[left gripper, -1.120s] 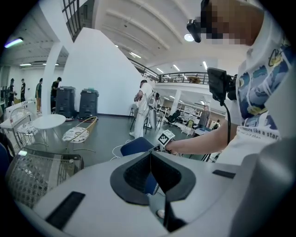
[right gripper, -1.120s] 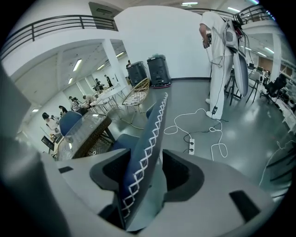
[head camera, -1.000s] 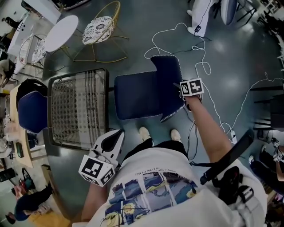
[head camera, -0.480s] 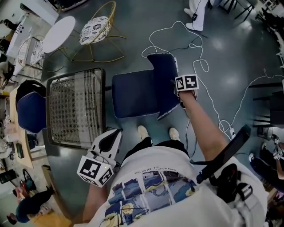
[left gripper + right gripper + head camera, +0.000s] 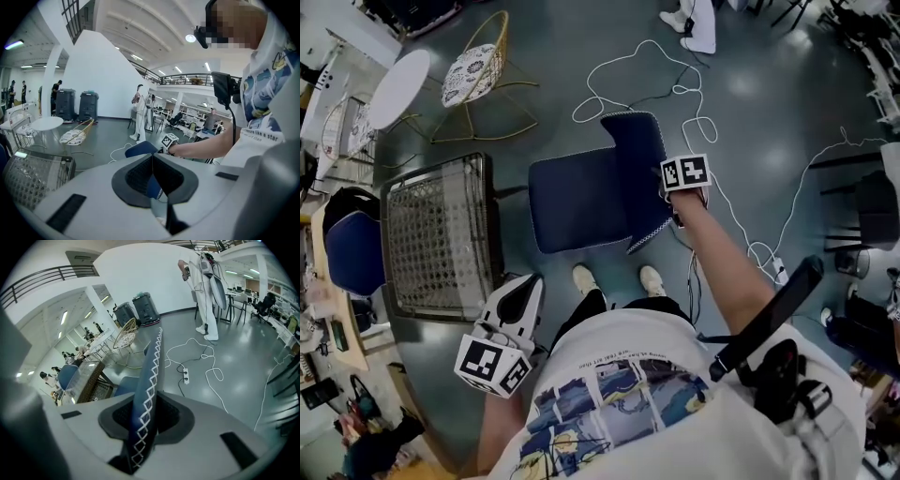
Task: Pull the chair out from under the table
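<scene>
The blue chair [image 5: 581,202] stands on the grey floor just right of the wicker-topped table [image 5: 441,234], its seat out from under the tabletop. My right gripper [image 5: 673,187] is at the backrest's right edge [image 5: 642,169]. In the right gripper view that edge [image 5: 147,399], trimmed with white cross-stitch, runs between the jaws; they have just been closing and now pinch it. My left gripper [image 5: 525,286] hangs by my left hip, away from the chair. In the left gripper view its pads [image 5: 140,176] meet with nothing held, and the chair [image 5: 138,149] shows beyond.
A white round table [image 5: 398,80] and a gold wire chair [image 5: 469,66] stand at the far left. A second blue chair [image 5: 352,253] sits beyond the wicker table. White cables [image 5: 628,66] and a power strip [image 5: 186,376] lie on the floor behind the chair. My shoes [image 5: 581,277] are beside the seat.
The right gripper's jaws have come to grip the backrest edge, and the gap between the chair and the wicker table has widened. My left gripper drifted along with my body.
</scene>
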`<state>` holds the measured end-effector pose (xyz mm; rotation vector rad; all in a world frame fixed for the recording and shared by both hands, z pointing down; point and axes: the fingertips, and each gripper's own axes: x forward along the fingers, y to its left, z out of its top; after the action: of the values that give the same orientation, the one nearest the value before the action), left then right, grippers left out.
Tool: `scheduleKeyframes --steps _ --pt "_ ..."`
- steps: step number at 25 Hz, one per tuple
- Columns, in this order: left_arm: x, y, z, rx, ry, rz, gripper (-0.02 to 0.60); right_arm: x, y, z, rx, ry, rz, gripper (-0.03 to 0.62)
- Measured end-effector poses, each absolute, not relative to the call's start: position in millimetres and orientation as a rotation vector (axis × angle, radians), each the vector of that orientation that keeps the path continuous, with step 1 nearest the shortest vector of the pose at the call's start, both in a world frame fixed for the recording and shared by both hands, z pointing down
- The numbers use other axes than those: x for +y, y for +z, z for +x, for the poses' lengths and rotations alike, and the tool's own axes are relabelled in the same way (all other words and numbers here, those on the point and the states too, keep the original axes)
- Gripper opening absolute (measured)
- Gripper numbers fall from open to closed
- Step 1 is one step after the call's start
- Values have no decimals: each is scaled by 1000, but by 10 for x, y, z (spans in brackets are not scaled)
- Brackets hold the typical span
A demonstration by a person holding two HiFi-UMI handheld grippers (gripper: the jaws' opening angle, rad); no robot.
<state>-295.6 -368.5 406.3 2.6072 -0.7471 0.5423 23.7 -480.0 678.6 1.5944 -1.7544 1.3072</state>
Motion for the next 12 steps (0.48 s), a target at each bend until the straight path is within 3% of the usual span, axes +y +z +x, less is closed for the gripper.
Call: scheduleKeyframes --steps 12 --pt "-3266 4046 -1838 -659 546 2655 12 -4173 6795 1390 -1720 1321 1643 81"
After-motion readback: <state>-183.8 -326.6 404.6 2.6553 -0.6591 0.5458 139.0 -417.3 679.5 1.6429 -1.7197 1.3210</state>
